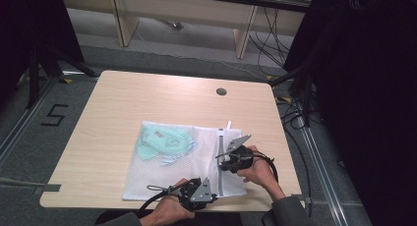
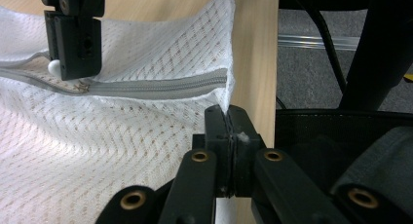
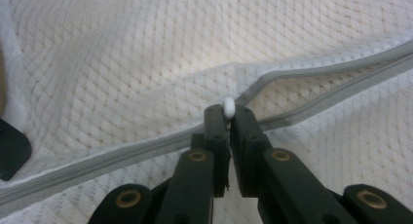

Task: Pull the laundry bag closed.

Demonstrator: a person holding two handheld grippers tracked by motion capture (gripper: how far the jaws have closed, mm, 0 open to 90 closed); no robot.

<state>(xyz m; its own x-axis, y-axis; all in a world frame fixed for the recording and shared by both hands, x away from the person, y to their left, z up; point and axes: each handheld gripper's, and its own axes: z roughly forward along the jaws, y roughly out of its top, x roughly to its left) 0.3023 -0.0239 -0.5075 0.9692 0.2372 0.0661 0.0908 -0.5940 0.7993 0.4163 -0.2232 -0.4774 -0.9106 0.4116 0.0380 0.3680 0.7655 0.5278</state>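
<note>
A white mesh zippered laundry bag [image 1: 182, 162] lies flat on the pale wooden bench [image 1: 123, 103], toward its 6 o'clock edge, with a mint-green garment [image 1: 162, 142] inside at the bag's 10 o'clock. The left gripper [image 2: 228, 121] has its jaws closed on the bag's corner fabric at the end of the grey zipper [image 2: 160, 85]. The right gripper [image 3: 229, 118] has its jaws pinched on the small white zipper pull [image 3: 228, 107], where the zipper parts.
</note>
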